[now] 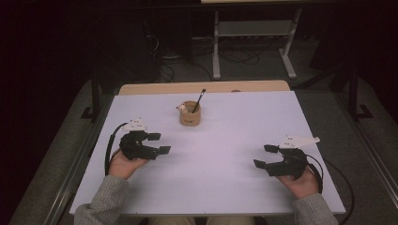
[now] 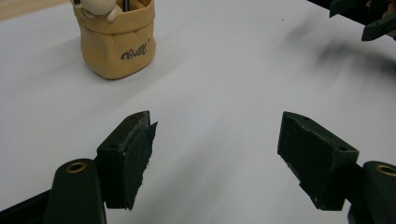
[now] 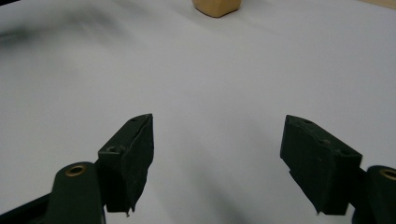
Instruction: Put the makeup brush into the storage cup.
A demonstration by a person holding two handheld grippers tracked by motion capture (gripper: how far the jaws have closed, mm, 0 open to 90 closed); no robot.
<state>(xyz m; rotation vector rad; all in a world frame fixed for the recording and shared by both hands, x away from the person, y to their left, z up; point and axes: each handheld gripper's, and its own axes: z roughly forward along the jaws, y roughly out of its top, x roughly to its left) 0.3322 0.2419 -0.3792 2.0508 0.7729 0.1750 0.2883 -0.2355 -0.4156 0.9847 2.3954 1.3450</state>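
A tan pouch-shaped holder (image 1: 190, 114) stands at the table's far middle, with a black pen (image 1: 199, 100) and a small white figure (image 1: 181, 108) sticking out of it. In the left gripper view the holder (image 2: 117, 41) sits ahead and to the left, with grey lettering on its side. My left gripper (image 1: 159, 143) hovers at the table's left, open, nothing between its jaws. My right gripper (image 1: 265, 156) rests at the right, also open and holding nothing. In the right gripper view the holder's base (image 3: 216, 6) shows at the top edge.
The white table top (image 1: 220, 154) lies bare between my two grippers. A wooden strip (image 1: 202, 87) runs along its far edge. Beyond it stand a white desk frame (image 1: 253, 42) and cables on a dark floor.
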